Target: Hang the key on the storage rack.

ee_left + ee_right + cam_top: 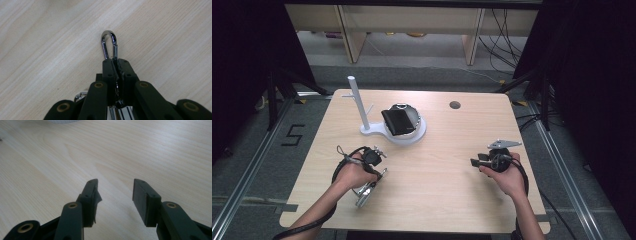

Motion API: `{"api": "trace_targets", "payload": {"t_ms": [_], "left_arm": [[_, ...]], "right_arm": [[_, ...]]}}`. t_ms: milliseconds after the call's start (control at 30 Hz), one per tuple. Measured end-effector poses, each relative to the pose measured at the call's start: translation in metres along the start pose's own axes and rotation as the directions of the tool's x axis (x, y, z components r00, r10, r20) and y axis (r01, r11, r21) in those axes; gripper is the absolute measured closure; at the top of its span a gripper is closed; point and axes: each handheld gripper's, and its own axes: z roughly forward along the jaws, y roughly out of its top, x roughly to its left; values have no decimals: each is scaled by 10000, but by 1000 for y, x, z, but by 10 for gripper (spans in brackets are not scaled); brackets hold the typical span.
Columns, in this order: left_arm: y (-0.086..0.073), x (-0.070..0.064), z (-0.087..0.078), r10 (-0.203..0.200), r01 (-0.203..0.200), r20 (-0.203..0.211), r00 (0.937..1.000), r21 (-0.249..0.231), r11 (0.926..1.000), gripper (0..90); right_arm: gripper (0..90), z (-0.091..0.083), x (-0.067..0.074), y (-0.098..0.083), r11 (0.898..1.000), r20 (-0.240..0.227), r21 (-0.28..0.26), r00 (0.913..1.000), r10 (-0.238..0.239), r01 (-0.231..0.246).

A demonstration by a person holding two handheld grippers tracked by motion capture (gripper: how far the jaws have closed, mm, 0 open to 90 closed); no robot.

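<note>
My left gripper [116,62] has its jaws pressed together on a shiny chrome metal carabiner clip [109,45]; in the left gripper view the clip's rounded loop end sticks out just beyond the jaw tips, and its long axis runs straight on from the line of the jaws, pointing away from the gripper and lying low over the pale wood-grain tabletop [50,50]. More bright metal shows behind the pads, between the jaw arms, and a small silver ring end peeks out at the lower left of the jaws; I cannot tell how those parts join. From the high view the left gripper [371,172] sits at the near left of the table, angled down toward the near edge, with the silvery metal piece [364,192] trailing beyond the jaws toward me, its long axis slanted. My right gripper [115,195] has its jaws standing well apart with bare tabletop between the two black pads and nothing held; a scrap of loose black padding curls off the inner face of the left-hand jaw. In the high view the right gripper [477,162] rests near the right side, jaws pointing toward the table's middle. Well beyond both sets of jaws stands a white plastic stand with an upright branched post [362,107], and on its round base lies a black rectangular wallet-like object [396,121], tilted.
</note>
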Motion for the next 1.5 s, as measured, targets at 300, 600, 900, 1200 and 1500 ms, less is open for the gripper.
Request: {"api": "trace_targets", "payload": {"t_ms": [300,600,900,1200,1500], "left_arm": [[-4,-3,-1,-192,181,-176,9997,-580,9982,853],[-16,1,-17,-378,322,-278,9989,-1807,9830,854],[-30,7,-33,-1066,840,-456,9933,-3508,9327,853],[-45,15,-45,-1550,905,-857,9842,-5093,8558,853],[-51,21,-53,-2523,1200,-1208,9601,-6367,7617,853]], "right_arm": [[565,0,1,0,10000,214,-83,9998,-34,35],[560,1,-1,0,9999,34,-79,10000,-70,70],[560,1,0,0,9998,140,-155,9999,-80,82],[559,2,1,-2,9993,338,-363,9994,-109,121],[555,0,4,-3,9984,416,-544,9990,144,-121]]}}
